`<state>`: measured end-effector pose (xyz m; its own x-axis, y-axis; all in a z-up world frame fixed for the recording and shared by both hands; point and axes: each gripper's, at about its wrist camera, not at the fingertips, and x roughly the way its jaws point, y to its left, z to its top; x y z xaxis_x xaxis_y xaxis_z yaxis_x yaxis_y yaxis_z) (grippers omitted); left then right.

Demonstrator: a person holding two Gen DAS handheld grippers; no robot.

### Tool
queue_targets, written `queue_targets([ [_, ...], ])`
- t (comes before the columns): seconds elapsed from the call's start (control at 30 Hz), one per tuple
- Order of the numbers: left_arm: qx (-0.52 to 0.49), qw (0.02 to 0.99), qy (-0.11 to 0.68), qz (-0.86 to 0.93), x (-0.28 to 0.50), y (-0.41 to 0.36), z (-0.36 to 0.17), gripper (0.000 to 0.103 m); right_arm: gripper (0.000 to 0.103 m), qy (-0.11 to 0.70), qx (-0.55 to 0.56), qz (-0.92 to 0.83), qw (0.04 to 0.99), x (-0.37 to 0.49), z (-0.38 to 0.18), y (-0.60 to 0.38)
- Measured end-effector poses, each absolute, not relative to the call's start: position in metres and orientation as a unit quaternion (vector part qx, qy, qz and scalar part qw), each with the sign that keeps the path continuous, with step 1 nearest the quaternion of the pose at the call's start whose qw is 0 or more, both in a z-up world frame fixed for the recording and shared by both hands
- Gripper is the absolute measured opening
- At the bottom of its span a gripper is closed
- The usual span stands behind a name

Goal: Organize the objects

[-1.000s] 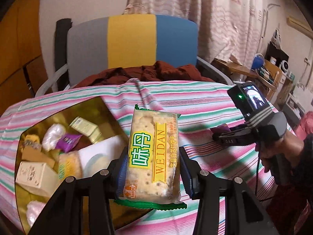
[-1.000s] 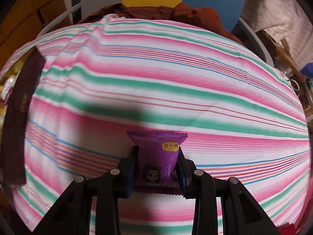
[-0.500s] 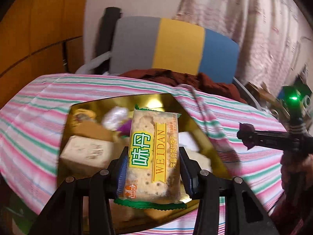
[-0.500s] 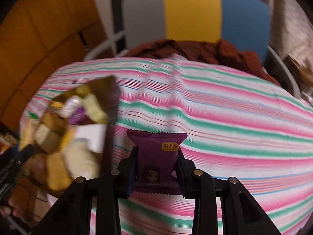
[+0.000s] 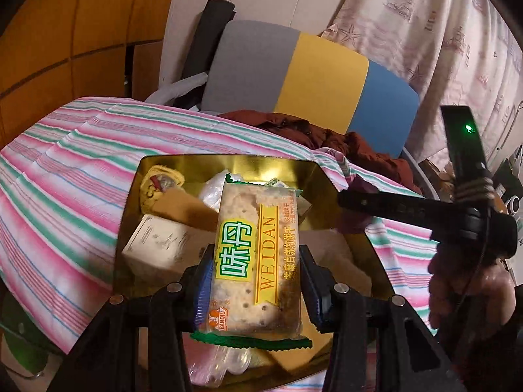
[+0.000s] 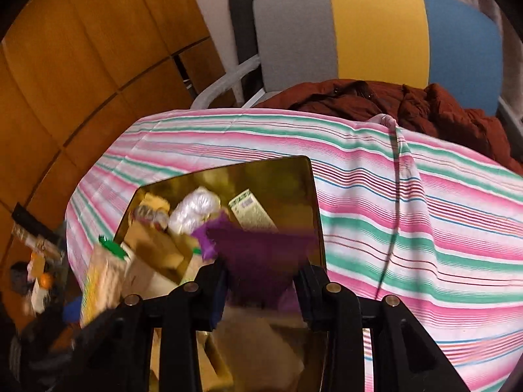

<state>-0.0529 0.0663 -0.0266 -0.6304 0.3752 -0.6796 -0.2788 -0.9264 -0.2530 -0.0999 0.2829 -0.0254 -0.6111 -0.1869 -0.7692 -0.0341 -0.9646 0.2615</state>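
Purple packet [image 6: 261,261] in the right claw [image 6: 263,294] smeared by motion blur, print unreadable, gold tray's [image 5: 225,161] near edge cut off below, cracker pack [image 5: 255,261] hiding snacks beneath, right-view tray contents blurred

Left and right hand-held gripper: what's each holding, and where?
Left hand-held gripper clamps the cracker packet across its lower sides. Right hand-held gripper pinches the purple sachet by its lower half.

Striped tablecloth [image 5: 65,176] over the table, gold tin [image 5: 228,163] on it
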Motion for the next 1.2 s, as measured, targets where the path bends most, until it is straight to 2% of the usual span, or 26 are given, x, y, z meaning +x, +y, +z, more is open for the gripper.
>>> queue_targets([
  [0.2,-0.393,0.182,-0.058,0.900,-0.069,0.082,-0.030,0.047,0.038,-0.131,0.441,-0.887,0.049,-0.108,-0.028,0.283],
  [0.23,-0.394,0.185,-0.058,0.898,-0.071,0.086,-0.032,0.048,0.041,-0.127,0.441,-0.887,0.045,-0.108,-0.029,0.283],
  [0.33,-0.401,0.181,-0.046,0.897,-0.079,0.095,-0.036,0.048,0.064,-0.137,0.446,-0.883,0.047,-0.108,-0.032,0.287],
  [0.37,-0.404,0.182,-0.048,0.895,-0.082,0.097,-0.038,0.048,0.066,-0.137,0.443,-0.885,0.047,-0.107,-0.032,0.288],
  [0.53,-0.410,0.171,-0.050,0.895,-0.091,0.102,-0.041,0.051,0.068,-0.143,0.437,-0.887,0.046,-0.105,-0.030,0.293],
  [0.6,-0.405,0.173,-0.042,0.897,-0.091,0.104,-0.039,0.057,0.068,-0.143,0.439,-0.886,0.044,-0.103,-0.031,0.293],
  [1.0,-0.388,0.138,-0.023,0.911,-0.070,0.092,-0.029,0.057,0.068,-0.106,0.428,-0.897,0.021,-0.079,-0.032,0.281],
  [1.2,-0.372,0.120,-0.018,0.920,-0.054,0.080,-0.018,0.060,0.076,-0.072,0.401,-0.913,-0.004,-0.054,-0.024,0.268],
])
